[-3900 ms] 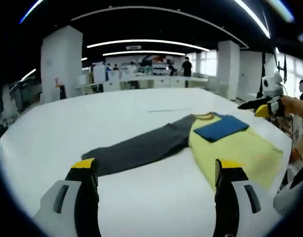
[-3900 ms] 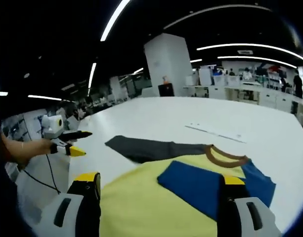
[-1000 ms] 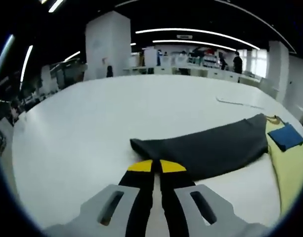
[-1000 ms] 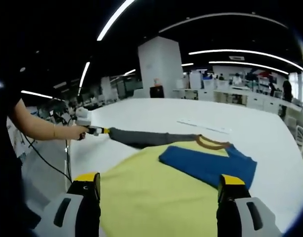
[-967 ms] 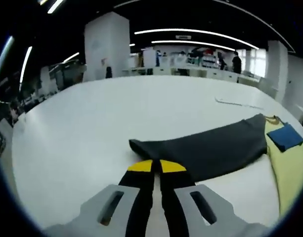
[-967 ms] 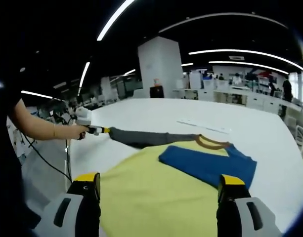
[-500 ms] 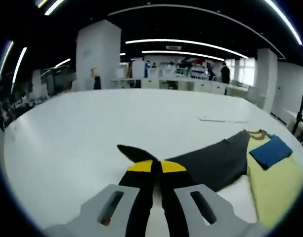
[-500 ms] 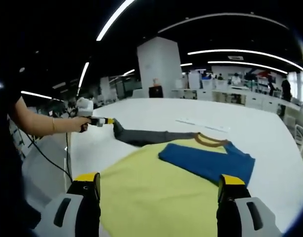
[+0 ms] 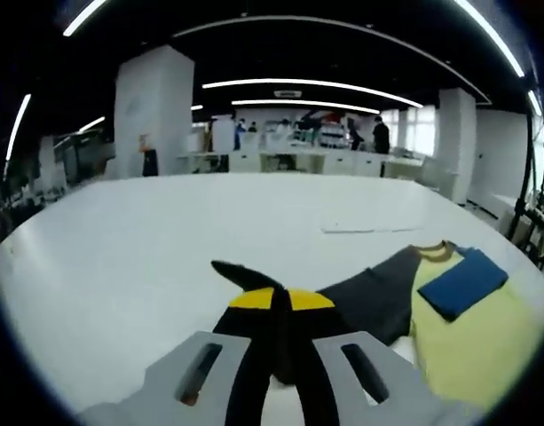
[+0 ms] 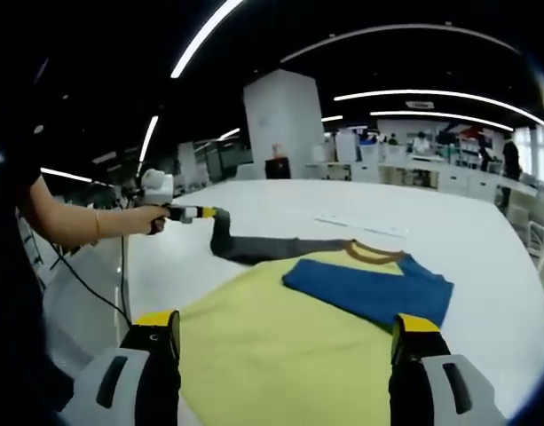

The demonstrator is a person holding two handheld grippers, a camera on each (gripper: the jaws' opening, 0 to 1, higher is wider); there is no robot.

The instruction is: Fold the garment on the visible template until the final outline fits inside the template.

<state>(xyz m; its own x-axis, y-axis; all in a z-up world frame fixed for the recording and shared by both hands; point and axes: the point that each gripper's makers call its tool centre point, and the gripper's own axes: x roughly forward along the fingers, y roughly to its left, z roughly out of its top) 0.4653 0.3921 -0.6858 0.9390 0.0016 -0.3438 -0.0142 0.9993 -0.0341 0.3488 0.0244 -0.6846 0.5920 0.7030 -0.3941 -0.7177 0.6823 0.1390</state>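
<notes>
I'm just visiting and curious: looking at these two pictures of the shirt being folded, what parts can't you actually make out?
- The lower hem of the shirt: right gripper view, cut off by the bottom edge behind the right gripper, jaws apart.
- The dark sleeve tip: left gripper view, pinched inside the left gripper.
- Any template outline on the table: too faint to tell.
- The people at the far desks: too small.

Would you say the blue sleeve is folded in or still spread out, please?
Folded in: the blue sleeve lies flat across the yellow shirt just below the collar.
</notes>
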